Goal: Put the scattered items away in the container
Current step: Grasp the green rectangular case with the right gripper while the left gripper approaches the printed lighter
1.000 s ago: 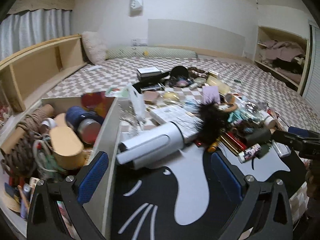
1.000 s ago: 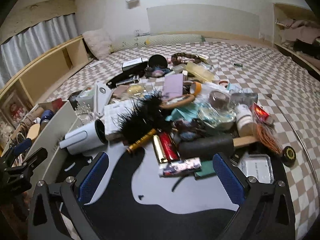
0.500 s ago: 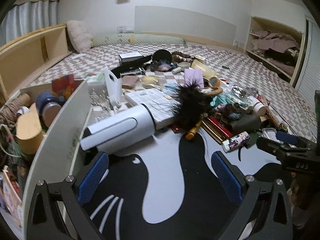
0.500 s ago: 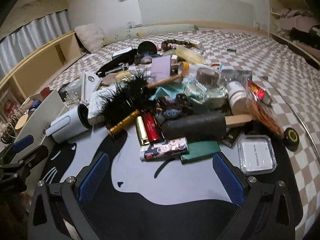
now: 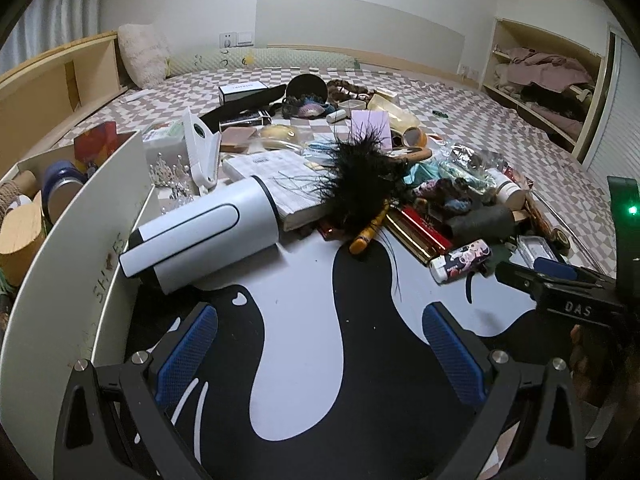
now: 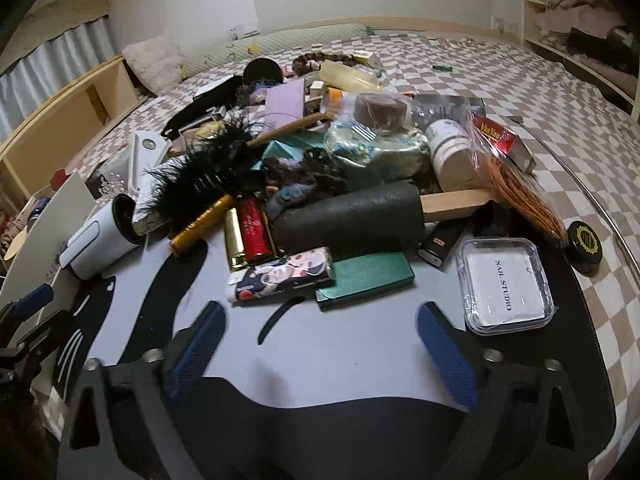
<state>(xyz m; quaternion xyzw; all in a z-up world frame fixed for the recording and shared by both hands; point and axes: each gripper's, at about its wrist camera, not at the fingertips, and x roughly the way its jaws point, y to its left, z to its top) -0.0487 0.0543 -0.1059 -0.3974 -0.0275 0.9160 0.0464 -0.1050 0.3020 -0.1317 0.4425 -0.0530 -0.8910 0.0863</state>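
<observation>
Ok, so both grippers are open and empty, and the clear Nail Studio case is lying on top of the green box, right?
Not quite. The Nail Studio case lies on the mat to the right of the green box, apart from it, as the right wrist view shows. The left gripper and the right gripper are indeed open and empty.
</observation>
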